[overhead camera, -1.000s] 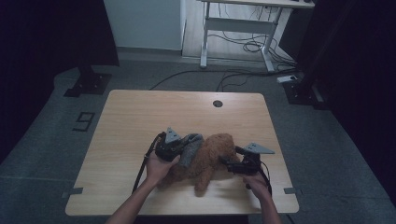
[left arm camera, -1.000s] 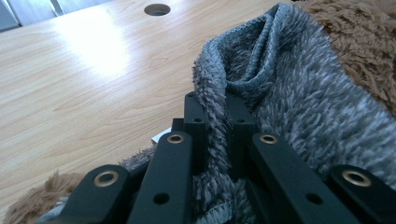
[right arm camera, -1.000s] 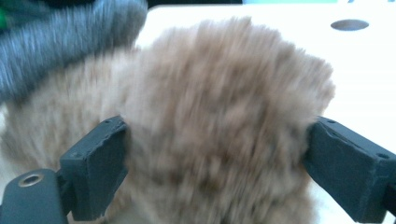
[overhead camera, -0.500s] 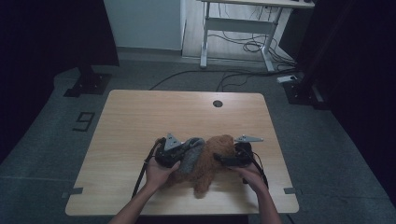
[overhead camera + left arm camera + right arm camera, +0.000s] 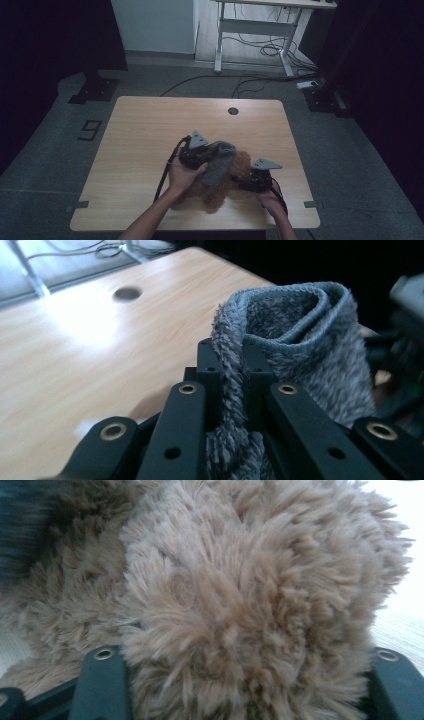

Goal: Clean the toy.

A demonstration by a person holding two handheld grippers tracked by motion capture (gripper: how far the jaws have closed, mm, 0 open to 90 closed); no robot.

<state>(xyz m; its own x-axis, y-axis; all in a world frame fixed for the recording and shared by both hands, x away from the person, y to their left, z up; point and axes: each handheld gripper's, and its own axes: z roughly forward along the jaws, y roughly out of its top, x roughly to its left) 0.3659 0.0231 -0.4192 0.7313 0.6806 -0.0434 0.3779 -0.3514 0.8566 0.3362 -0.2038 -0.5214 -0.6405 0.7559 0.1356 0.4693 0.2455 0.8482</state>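
Grey fleece, a small fuzzy garment [image 5: 305, 340], is being pinched between the jaws of the left gripper [image 5: 200, 157], which are clamped tight on one edge while the rest is curling into an open loop beyond the tips. Its long axis is running away from that gripper toward the brown plush toy [image 5: 235, 172], which is lying on the wooden table [image 5: 150, 130] near the front edge, and in the high view the fleece is draping over the toy's left side. The right gripper [image 5: 257, 180] is sitting on the toy's far side from the fleece, its jaws having just been closing with the brown fur [image 5: 250, 605] bulging between them; whether the pads are pressing yet I cannot tell. Judging by this, the left hand is nearer the garment's opening, so the toy needs steadying from the right. No containers are standing near the toy.
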